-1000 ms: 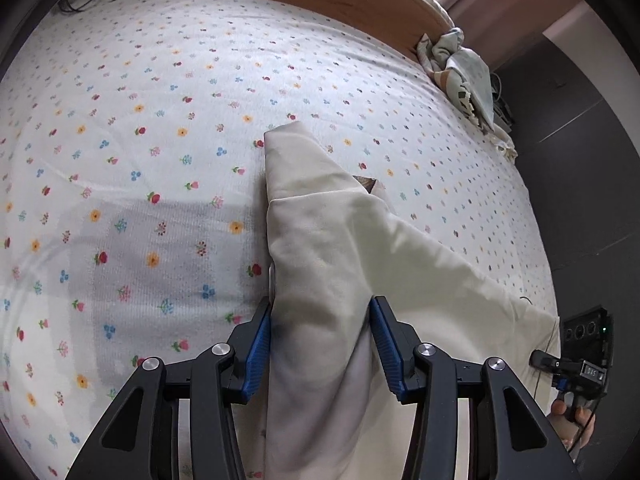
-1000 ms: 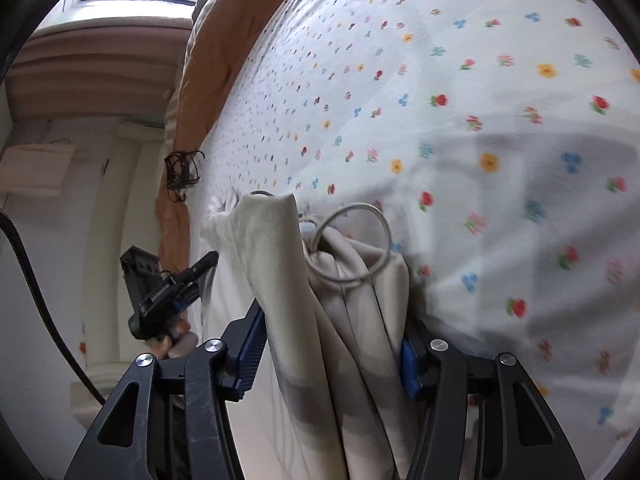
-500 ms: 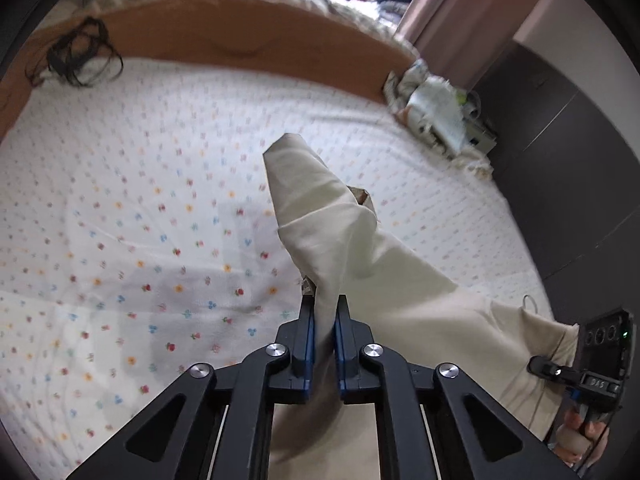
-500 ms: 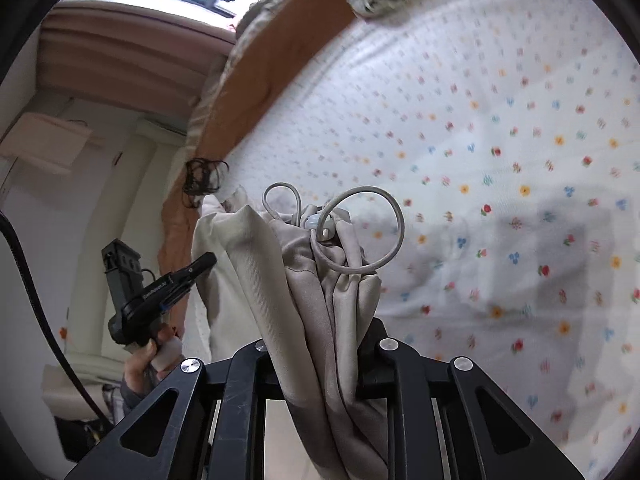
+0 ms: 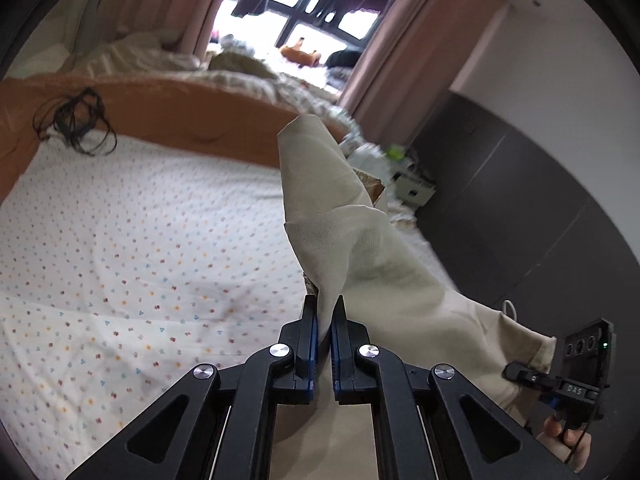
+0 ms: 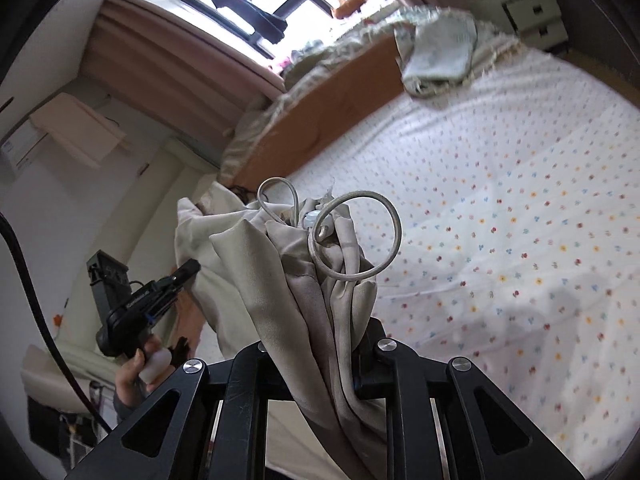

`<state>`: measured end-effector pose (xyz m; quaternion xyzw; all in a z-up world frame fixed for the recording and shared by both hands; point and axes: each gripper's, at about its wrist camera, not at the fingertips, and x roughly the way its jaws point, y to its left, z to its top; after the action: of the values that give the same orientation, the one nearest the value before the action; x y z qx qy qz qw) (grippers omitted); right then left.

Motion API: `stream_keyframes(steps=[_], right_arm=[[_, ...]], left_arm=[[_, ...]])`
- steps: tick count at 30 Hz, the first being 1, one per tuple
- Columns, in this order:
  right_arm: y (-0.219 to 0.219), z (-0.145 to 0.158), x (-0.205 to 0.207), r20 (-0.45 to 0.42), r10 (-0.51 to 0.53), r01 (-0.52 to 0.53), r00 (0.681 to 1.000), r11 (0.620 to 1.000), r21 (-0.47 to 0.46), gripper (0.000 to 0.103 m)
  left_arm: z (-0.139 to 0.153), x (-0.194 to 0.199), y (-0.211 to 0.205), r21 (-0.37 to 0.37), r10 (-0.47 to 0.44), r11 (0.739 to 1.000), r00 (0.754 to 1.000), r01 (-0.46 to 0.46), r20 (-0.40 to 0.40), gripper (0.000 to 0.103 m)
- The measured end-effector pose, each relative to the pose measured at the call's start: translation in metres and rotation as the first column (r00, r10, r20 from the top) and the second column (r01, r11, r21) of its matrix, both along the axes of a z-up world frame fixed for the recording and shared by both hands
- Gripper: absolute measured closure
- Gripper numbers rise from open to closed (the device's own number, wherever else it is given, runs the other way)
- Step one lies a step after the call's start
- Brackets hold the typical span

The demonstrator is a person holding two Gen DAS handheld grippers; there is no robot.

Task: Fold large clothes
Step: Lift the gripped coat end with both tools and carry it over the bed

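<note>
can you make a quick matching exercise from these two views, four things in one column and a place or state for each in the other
Things:
1. cream garment
2. black cable bundle
3. drawstring loop
4. crumpled pale blanket

Places or states:
A. lying loose on the flowered sheet near the orange bed edge
B. sticking up from the bunched cloth in the right tool
C. heaped at the far corner of the bed
D. pinched in the left tool and lifted off the bed

Pairs: 1-D, 2-A, 3-B, 4-C

We hold both grippers raised: left gripper (image 5: 324, 322) and right gripper (image 6: 320, 354), jaws clamped on cloth.
</note>
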<state>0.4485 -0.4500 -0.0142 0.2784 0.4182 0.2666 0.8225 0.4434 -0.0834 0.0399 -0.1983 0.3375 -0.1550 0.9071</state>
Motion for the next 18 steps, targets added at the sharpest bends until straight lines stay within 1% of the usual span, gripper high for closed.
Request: stream_keyframes(steps=[3, 8, 12, 18], right_arm=[[-0.005, 0.026, -0.028, 0.055, -0.031, 0.031, 0.998, 1.000, -0.002, 0.086], [-0.020, 0.078, -0.070, 0.157, -0.069, 0.071, 0.985, 0.997, -0.006, 0.086], [-0.043, 0.119, -0.099, 0.218, -0.093, 0.101, 0.971, 0.994, -0.028, 0.086], [-0.088, 0.166, -0.125, 0.280, -0.118, 0.144, 0.953, 0.987, -0.072, 0.086]], left_arm=[[0.029, -0.032, -0.004, -0.022, -0.020, 1.000, 0.998, 0.021, 0.067, 0.099], [0.067, -0.075, -0.021, -0.055, -0.057, 0.996, 0.988, 0.066, 0.143, 0.100], [0.090, -0.094, -0.044, -0.059, -0.094, 0.993, 0.978, 0.106, 0.186, 0.100], [0.116, -0.108, -0.092, -0.082, -0.161, 0.980, 0.962, 0.182, 0.219, 0.100]])
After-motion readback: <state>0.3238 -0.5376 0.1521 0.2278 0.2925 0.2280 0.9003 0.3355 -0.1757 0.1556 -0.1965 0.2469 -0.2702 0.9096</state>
